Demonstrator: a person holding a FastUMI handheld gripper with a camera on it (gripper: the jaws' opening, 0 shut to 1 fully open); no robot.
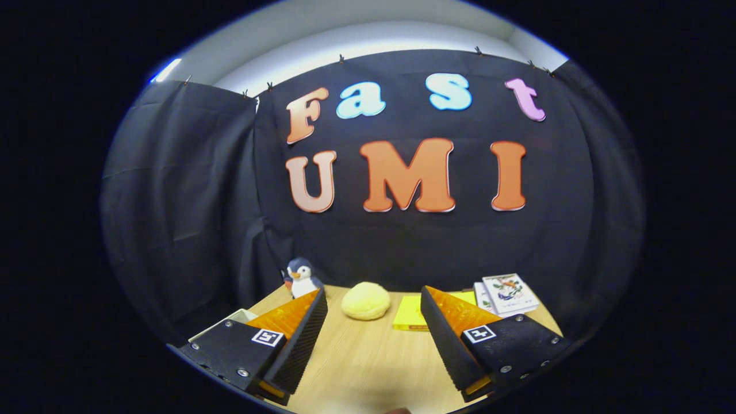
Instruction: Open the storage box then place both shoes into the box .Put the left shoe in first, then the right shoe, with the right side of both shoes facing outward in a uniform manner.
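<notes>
Hovering gripper (374, 299) fingers wide, holding nothing | bare table (368, 356) between | yellow bun (365, 301) just ahead

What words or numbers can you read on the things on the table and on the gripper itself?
Stacked booklets: cover print too small to read.
Yellow book: no text legible.
Gripper, fingers open with nothing between them: each carries a square marker, a black-and-white pattern, no words.
Penguin toy and yellow plush ball: no writing visible.
</notes>
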